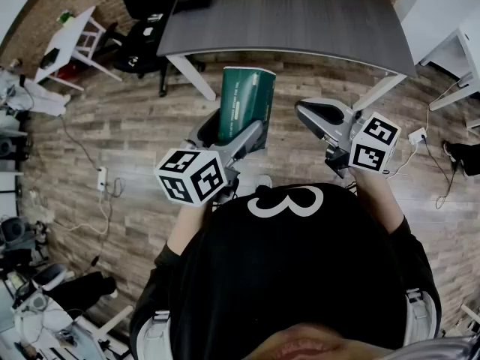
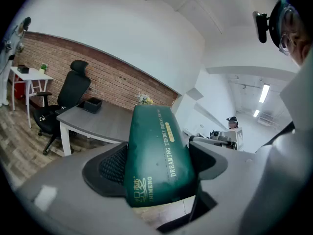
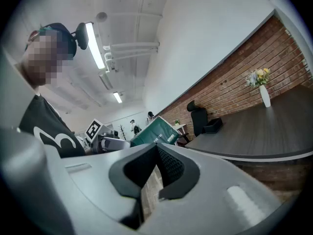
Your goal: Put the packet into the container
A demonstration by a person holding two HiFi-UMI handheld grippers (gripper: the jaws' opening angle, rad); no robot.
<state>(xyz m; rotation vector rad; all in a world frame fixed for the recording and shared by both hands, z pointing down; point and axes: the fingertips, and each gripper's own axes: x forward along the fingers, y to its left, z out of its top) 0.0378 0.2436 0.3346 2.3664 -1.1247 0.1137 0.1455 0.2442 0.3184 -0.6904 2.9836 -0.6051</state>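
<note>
A dark green packet (image 1: 246, 103) with gold print stands upright between the jaws of my left gripper (image 1: 229, 135), held above the wooden floor in front of the grey table (image 1: 300, 13). In the left gripper view the packet (image 2: 156, 155) fills the gap between both black pads, which press on its sides. My right gripper (image 1: 319, 115) hovers to the right of the packet at about the same height. Its jaws meet with nothing between them in the right gripper view (image 3: 157, 148), where the packet (image 3: 154, 131) shows beyond. I see no clear container in the head view.
A small black box (image 2: 92, 104) sits on the grey table, with a vase of flowers (image 3: 264, 89) further along. A black office chair (image 1: 142, 43) and a white side table (image 1: 71, 40) stand at the left. Cables and a power strip (image 1: 103, 178) lie on the floor.
</note>
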